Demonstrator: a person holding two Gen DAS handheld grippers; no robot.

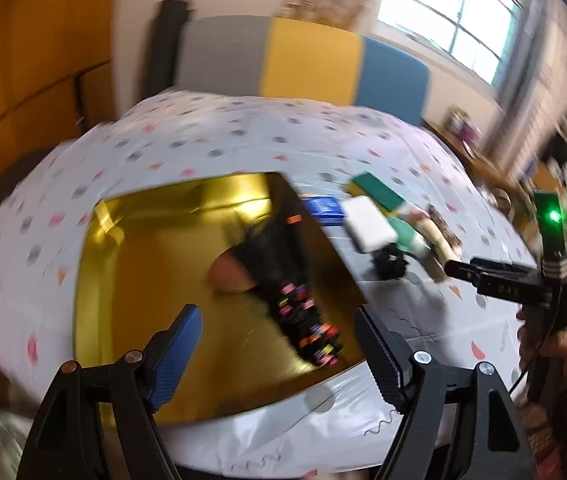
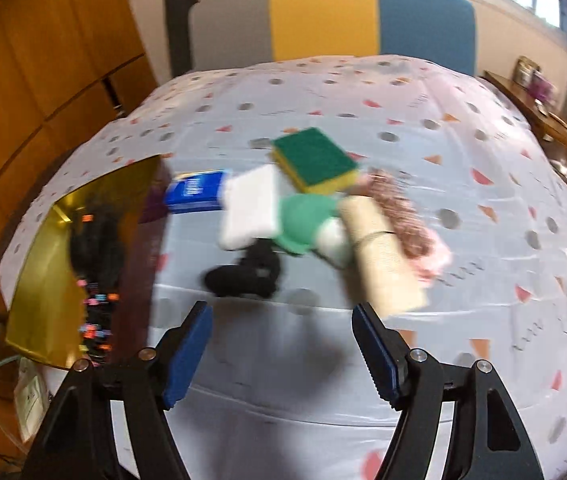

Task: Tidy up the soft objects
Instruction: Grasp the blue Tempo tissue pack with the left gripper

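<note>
Spotted worktop (image 2: 363,340); sock in gold tray (image 1: 143,280). Both fingers wide, empty. Next, probably: right gripper (image 2: 281,350) takes black sock (image 2: 243,276).

Right tongs (image 2: 281,354) gape empty above the tablecloth (image 2: 463,168) — sponge (image 2: 315,158), black cloth (image 2: 243,274) beyond.

Patterned table (image 2: 463,184) — gold tray (image 2: 35,280), sponges (image 2: 315,158).
</note>
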